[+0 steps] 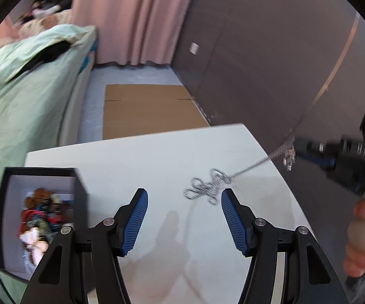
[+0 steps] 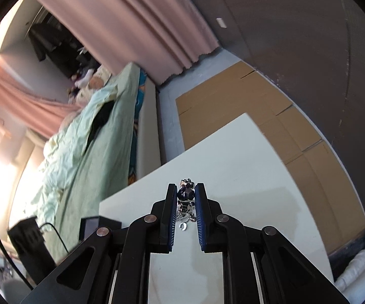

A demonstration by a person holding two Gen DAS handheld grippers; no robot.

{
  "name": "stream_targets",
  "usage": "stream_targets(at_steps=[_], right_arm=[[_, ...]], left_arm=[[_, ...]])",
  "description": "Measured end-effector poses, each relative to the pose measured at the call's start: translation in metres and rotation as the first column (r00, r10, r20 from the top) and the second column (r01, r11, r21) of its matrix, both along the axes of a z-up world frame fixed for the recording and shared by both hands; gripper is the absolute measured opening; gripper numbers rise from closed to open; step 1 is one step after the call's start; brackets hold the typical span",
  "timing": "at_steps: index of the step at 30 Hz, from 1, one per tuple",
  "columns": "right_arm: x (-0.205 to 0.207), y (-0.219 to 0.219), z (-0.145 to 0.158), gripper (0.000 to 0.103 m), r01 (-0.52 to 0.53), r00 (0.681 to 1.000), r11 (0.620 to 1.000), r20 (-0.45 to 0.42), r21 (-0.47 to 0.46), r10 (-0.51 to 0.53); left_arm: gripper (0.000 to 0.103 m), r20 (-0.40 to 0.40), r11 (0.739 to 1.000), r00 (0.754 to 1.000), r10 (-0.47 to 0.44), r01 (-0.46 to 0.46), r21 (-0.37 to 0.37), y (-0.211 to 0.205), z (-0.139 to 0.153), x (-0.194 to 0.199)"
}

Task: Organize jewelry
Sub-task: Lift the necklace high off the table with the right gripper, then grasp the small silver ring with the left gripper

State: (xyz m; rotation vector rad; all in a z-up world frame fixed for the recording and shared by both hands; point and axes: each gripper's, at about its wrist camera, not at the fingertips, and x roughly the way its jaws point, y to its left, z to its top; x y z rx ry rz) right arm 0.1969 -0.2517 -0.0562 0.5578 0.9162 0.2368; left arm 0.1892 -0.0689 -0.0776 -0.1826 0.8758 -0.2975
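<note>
Two tools: our right tool (image 2: 186, 195) pinches the silver bead chain necklace (image 1: 207, 190) (partly trailing on the white worktop (image 1: 157, 157)); our left tool (image 1: 183, 197) gapes, grasping nothing.

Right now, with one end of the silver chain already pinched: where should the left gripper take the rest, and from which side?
Probably the bunched loops lying on the white table, not the thin taut strand running up to the right gripper. The loops lie flat just beyond the open left gripper, so come from above, one pad on each side of the pile. The black box stands to the left.
</note>
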Motion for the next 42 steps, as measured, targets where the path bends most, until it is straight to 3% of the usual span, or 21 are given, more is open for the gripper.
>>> stream_targets(at_steps=[6, 8, 10, 19, 22, 29, 30, 32, 33, 42], right_arm=[[-0.003, -0.023, 0.01, 0.015, 0.077, 0.996, 0.996, 0.037, 0.043, -0.079], [-0.006, -0.028, 0.011, 0.015, 0.095, 0.995, 0.994, 0.04, 0.046, -0.096], [-0.007, -0.033, 0.012, 0.015, 0.11, 0.993, 0.993, 0.04, 0.048, -0.112], [-0.005, -0.05, 0.011, 0.015, 0.145, 0.988, 0.986, 0.032, 0.083, -0.148], [-0.003, -0.05, 0.01, 0.015, 0.139, 0.99, 0.987, 0.028, 0.085, -0.141], [0.003, -0.045, 0.008, 0.015, 0.122, 0.992, 0.989, 0.019, 0.086, -0.124], [0.003, -0.044, 0.007, 0.015, 0.119, 0.993, 0.989, 0.018, 0.085, -0.121], [0.002, -0.042, 0.006, 0.015, 0.116, 0.993, 0.99, 0.013, 0.085, -0.117], [0.003, -0.043, 0.005, 0.015, 0.115, 0.993, 0.99, 0.01, 0.087, -0.117], [0.0, -0.037, 0.005, 0.015, 0.098, 0.995, 0.993, 0.013, 0.067, -0.099]], left_arm=[[0.061, 0.0, 0.995, 0.996, -0.089, 0.089, 0.037, -0.033, -0.013, 0.0], [0.049, -0.014, 0.993, 0.994, -0.111, 0.111, 0.044, -0.04, -0.019, 0.002], [0.047, -0.034, 0.99, 0.992, -0.125, 0.127, 0.054, -0.045, -0.027, 0.004], [0.047, -0.044, 0.982, 0.988, -0.151, 0.155, 0.11, -0.063, -0.046, 0.011], [0.039, -0.048, 0.981, 0.988, -0.147, 0.152, 0.124, -0.067, -0.051, 0.016], [0.035, -0.036, 0.973, 0.988, -0.149, 0.153, 0.175, -0.075, -0.054, 0.019], [0.033, -0.032, 0.972, 0.989, -0.146, 0.149, 0.184, -0.075, -0.054, 0.018], [0.012, -0.026, 0.966, 0.991, -0.13, 0.132, 0.22, -0.075, -0.055, 0.019], [0.013, -0.026, 0.965, 0.992, -0.123, 0.126, 0.229, -0.074, -0.055, 0.019], [0.013, -0.03, 0.984, 0.995, -0.093, 0.097, 0.146, -0.053, -0.039, 0.014]])
